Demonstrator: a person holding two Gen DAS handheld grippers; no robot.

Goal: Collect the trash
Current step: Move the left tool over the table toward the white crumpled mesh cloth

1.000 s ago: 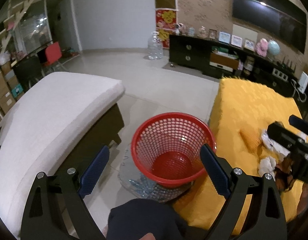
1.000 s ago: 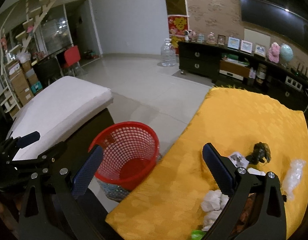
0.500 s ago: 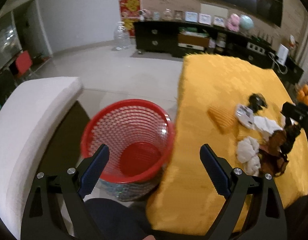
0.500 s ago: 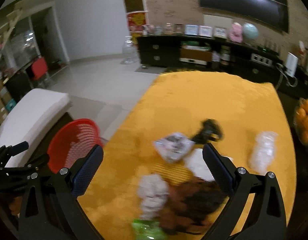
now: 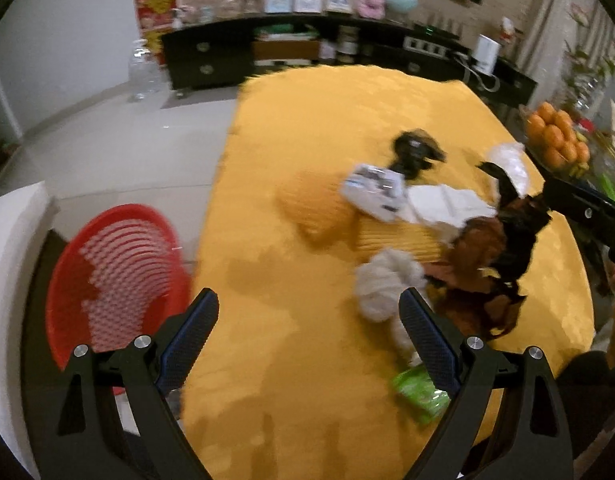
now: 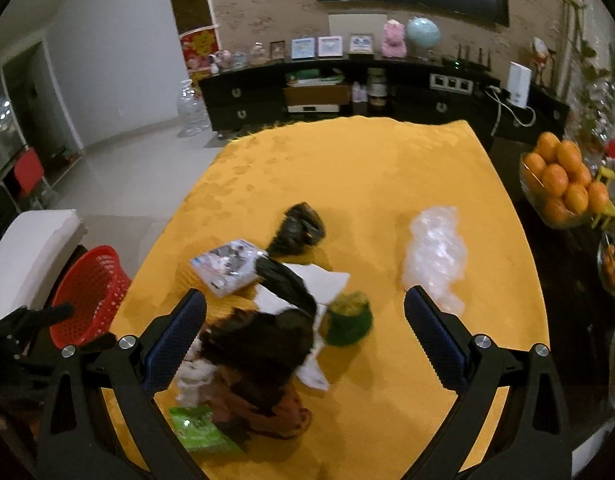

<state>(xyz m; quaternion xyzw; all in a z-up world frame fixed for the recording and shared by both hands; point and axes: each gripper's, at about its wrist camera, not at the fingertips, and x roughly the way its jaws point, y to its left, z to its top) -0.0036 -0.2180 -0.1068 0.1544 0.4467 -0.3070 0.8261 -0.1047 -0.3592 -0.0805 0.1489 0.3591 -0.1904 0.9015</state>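
Trash, a heap of crumpled white tissue point(image 5: 381, 282), brown wrapper point(image 6: 263, 368) and green packet point(image 5: 421, 392), lies near-centre on the yellow-clothed desk point(image 6: 387, 184); both views have swung from the red mesh plastic basket point(image 5: 111, 276), far left, onto it; left hand-held gripper point(image 5: 307, 340) and right hand-held gripper point(image 6: 305, 336) are spread, empty; picking seems about to begin.

Matt yellow cloth tablecloth point(image 6: 387, 168), red plastic mesh basket point(image 6: 89, 292), crinkled clear plastic wrap point(image 6: 435, 252), glossy floor tiles point(image 6: 139, 168)

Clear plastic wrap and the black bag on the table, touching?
Apart. Right wrist view shows bare yellow tablecloth between the clear plastic wrap and the black bag.
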